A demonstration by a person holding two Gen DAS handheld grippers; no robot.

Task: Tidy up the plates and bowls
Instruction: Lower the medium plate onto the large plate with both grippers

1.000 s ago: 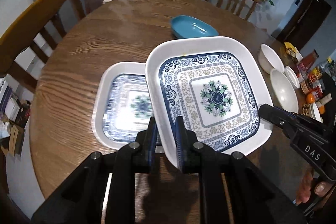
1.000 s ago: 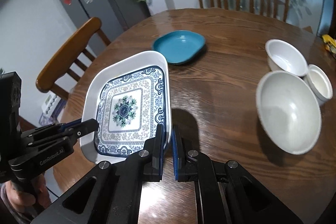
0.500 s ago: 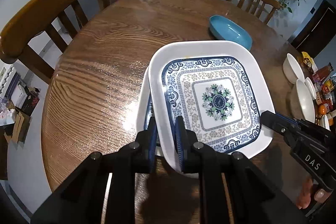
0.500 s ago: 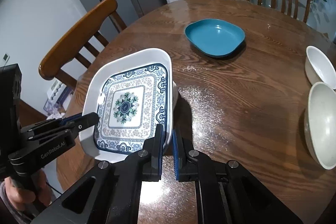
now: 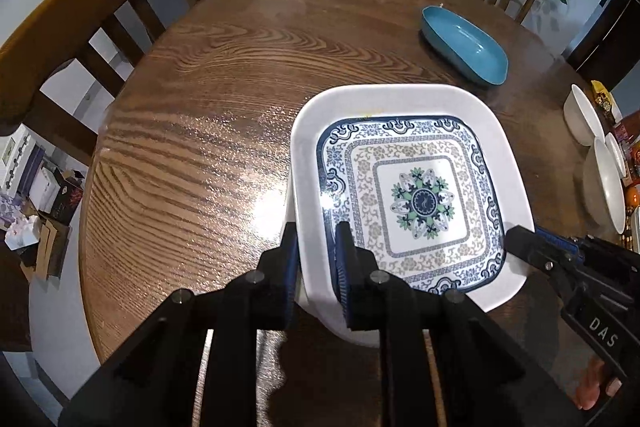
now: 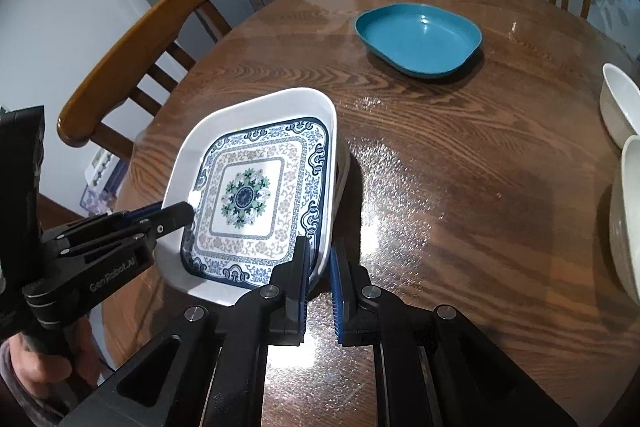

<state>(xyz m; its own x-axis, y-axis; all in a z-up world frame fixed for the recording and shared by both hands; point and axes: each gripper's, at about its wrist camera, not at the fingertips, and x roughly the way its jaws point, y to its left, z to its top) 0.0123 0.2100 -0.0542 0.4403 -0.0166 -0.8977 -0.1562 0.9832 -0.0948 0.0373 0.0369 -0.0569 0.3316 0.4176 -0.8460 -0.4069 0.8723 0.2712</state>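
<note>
Left gripper (image 5: pixel 316 259): clenched on the near-left rim of the patterned plate (image 5: pixel 416 195); one finger is seen outside the rim, the other inside on the blue border.
Right gripper (image 6: pixel 318 279): clenched on the near-right rim of the same plate (image 6: pixel 256 195); in the left wrist view its tip is seen at the plate's right edge.
Patterned plate: square, white-rimmed, with a blue and green centre; it is held between the two grippers, slightly tilted, over the near-left part of the table (image 5: pixel 208 99).
Second plate (image 6: pixel 343 167): only a white edge is seen, sticking out under the patterned plate on its right side in the right wrist view; whether the two touch cannot be told.
Blue dish (image 6: pixel 418 39): set on the table, far from the grippers and well apart from the patterned plate.
White bowls (image 6: pixel 624 155): grouped at the right edge of the table, just beside each other, well apart from the plates.
Chairs (image 5: pixel 80 15): one is placed at the left of the table, two at the far side.
Hand (image 6: pixel 36 367): seen at the lower left of the right wrist view, wrapped around the left gripper's handle.
</note>
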